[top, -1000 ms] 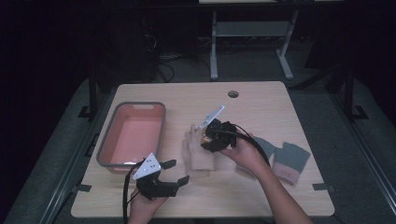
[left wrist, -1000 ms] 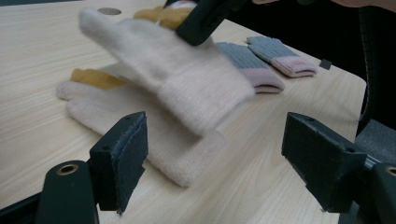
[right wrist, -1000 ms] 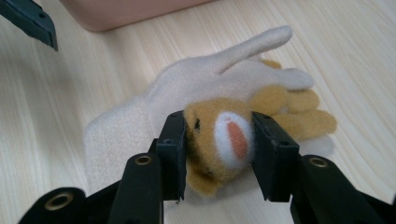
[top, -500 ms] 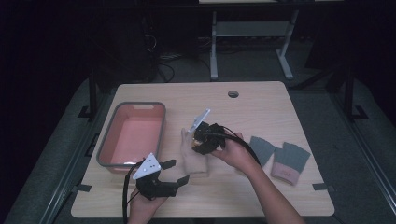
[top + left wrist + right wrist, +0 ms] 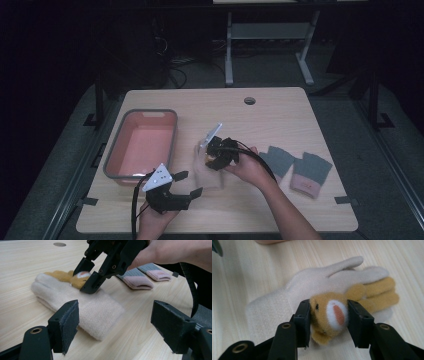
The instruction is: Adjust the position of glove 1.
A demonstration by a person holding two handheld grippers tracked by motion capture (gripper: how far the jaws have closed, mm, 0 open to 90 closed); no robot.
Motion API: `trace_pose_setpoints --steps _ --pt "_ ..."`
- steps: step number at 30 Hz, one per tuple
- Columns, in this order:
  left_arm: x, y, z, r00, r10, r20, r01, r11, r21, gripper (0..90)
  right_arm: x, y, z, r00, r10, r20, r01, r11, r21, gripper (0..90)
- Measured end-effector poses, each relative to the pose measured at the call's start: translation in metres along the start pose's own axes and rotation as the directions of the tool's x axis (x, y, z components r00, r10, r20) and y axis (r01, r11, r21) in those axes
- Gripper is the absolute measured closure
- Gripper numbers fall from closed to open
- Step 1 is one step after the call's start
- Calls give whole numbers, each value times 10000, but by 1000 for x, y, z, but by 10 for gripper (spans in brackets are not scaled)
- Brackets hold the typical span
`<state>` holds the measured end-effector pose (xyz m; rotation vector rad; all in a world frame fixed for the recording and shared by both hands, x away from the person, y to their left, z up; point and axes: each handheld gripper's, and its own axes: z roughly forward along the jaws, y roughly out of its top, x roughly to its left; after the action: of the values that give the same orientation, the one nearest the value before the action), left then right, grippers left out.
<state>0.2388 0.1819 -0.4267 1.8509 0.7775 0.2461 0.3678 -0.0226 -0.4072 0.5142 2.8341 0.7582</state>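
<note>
A cream glove lies flat on the wooden table, its cuff toward the front. A tan plush animal head with a white snout is sewn on its back. My right gripper points down onto it, with one jaw on each side of the head. The pads touch the fur without squeezing, and the jaws have just been opening. My left gripper stands open near the front edge, a short way from the cuff, with nothing between its pads.
A pink tray with a grey rim sits at the left. Two grey gloves with pink cuffs lie to the right of the right hand. A round cable hole is at the far middle.
My right gripper has come left and down onto the cream glove and now straddles the plush head. The left gripper has stayed where it was.
</note>
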Motion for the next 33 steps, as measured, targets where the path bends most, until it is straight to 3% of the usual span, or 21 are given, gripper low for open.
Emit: trace_pose_setpoints --steps 7,9,10,15,19,22,23,26,29,30,31,33 --pt "-1 -1 2 9999 -101 -19 101 9998 144 226 -3 -7 8 9990 409 -179 -408 9992 48 506" --pt "0 -1 3 9999 -125 -41 126 9997 199 227 -5 -12 8 9953 878 -399 -883 9960 -134 447" --pt "0 -1 3 9999 -125 -41 126 9997 199 227 -5 -12 8 9953 878 -399 -883 9960 -134 447" --pt "3 -1 6 9993 -370 -64 372 9990 260 228 -7 -20 -1 9840 1710 -493 -1739 9828 -615 345" --pt "3 -1 9 9983 -538 -211 545 9979 363 231 -6 -25 -7 9766 2057 -632 -2103 9746 -774 312" --pt "4 1 12 9967 -793 -197 801 9958 433 235 -6 -32 -13 9600 2646 -916 -2730 9572 -962 298" --pt "4 1 13 9961 -850 -245 860 9953 436 235 -6 -32 -13 9600 2646 -916 -2730 9572 -962 298" --pt "3 4 19 9935 -1062 -405 1086 9922 616 236 -6 -37 -16 9477 3021 -1027 -3119 9449 -996 289" --pt "3 4 23 9893 -1359 -535 1400 9867 823 237 -7 -43 -19 9254 3549 -1328 -3692 9233 -1054 284" --pt "4 5 24 9875 -1439 -636 1493 9847 900 237 -7 -47 -19 9101 3844 -1546 -4040 9063 -1245 284" --pt "5 5 25 9865 -1497 -669 1559 9828 987 237 -7 -47 -19 9101 3844 -1546 -4040 9063 -1245 284" --pt "7 6 28 9816 -1746 -774 1821 9779 1031 239 -6 -50 -17 9016 4049 -1525 -4244 8961 -1300 282"
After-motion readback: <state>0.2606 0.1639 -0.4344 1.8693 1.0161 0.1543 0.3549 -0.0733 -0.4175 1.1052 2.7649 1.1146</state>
